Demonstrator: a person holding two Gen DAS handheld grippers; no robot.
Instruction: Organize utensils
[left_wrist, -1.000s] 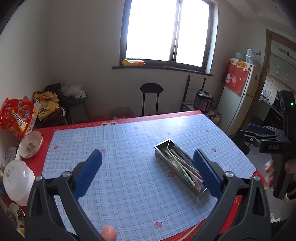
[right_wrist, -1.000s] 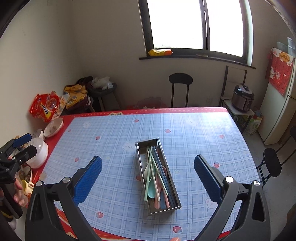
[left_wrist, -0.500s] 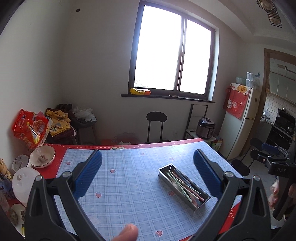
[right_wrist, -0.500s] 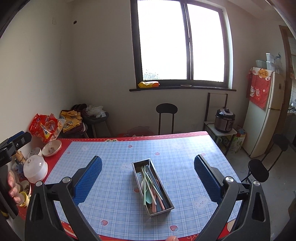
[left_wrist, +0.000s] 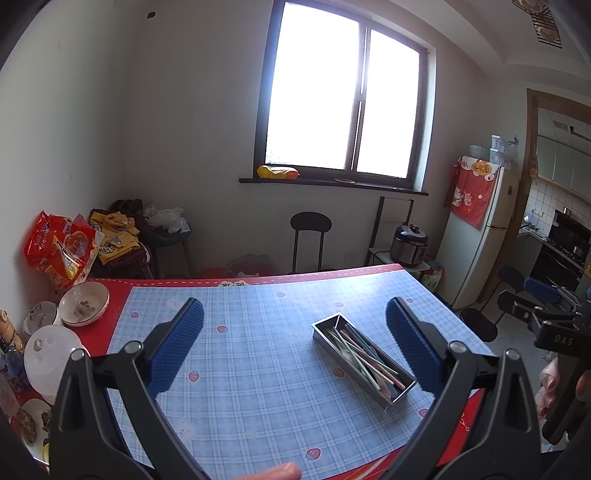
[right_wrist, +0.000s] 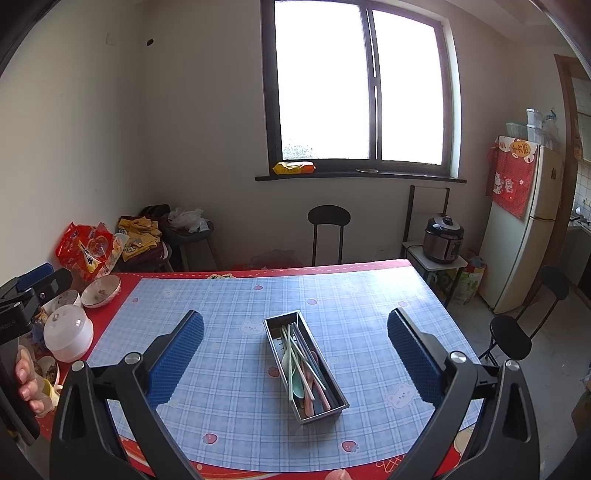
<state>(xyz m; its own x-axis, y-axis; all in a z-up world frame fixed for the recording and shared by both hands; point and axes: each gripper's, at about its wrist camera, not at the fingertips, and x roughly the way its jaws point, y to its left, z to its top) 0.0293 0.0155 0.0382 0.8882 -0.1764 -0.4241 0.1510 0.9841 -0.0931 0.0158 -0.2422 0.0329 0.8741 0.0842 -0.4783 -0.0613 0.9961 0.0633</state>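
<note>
Both the left tongs (left_wrist: 294, 345) and right tongs (right_wrist: 295, 345) gape empty above the tabletop (right_wrist: 236, 295), the steel utensil tray (right_wrist: 334, 410) lying ahead between their fingers.

Table (right_wrist: 236, 295) has a blue plaid cloth with red edges. Near the middle sits a metal tray (right_wrist: 334, 402) full of utensils (right_wrist: 301, 365). Along the left edge: a bowl (right_wrist: 101, 291), a white lidded pot (right_wrist: 68, 334), some small dishes (right_wrist: 48, 369), and a red snack bag (right_wrist: 86, 251).
</note>
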